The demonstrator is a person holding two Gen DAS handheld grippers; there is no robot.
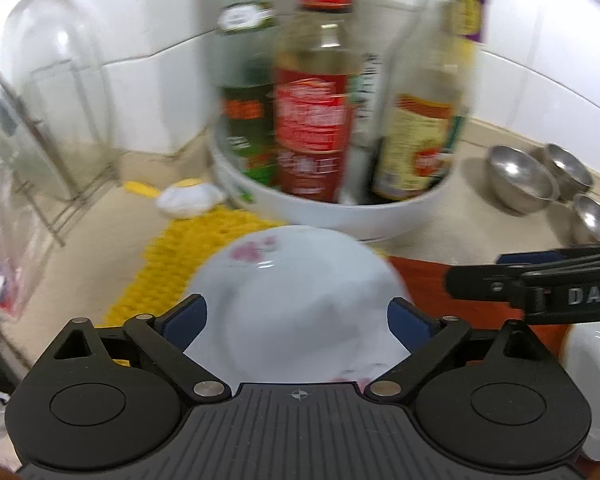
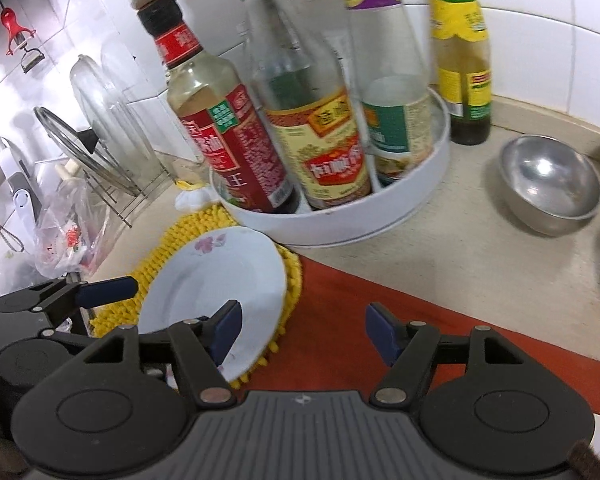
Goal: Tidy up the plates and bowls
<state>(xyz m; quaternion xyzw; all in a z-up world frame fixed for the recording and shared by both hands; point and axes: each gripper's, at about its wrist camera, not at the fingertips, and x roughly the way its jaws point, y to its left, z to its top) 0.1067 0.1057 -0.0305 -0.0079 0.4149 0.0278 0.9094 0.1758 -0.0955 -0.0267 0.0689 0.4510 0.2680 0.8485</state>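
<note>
A white plate with pink flowers (image 1: 296,300) sits between the open fingers of my left gripper (image 1: 297,318), tilted up over a yellow mat (image 1: 180,256). In the right wrist view the same plate (image 2: 216,276) lies tilted on the yellow mat (image 2: 168,248), and the left gripper's finger (image 2: 104,292) shows beside its left rim. I cannot tell if the fingers press on the plate. My right gripper (image 2: 302,334) is open and empty above the red cloth (image 2: 380,292), just right of the plate. Its finger shows in the left wrist view (image 1: 540,276).
A white round tray (image 2: 340,220) with several sauce bottles stands right behind the mat. Steel bowls (image 2: 552,184) sit on the counter at the right. A rack with glass lids (image 2: 100,128) and a plastic bag (image 2: 64,236) are at the left. A white cup (image 1: 592,380) stands at lower right.
</note>
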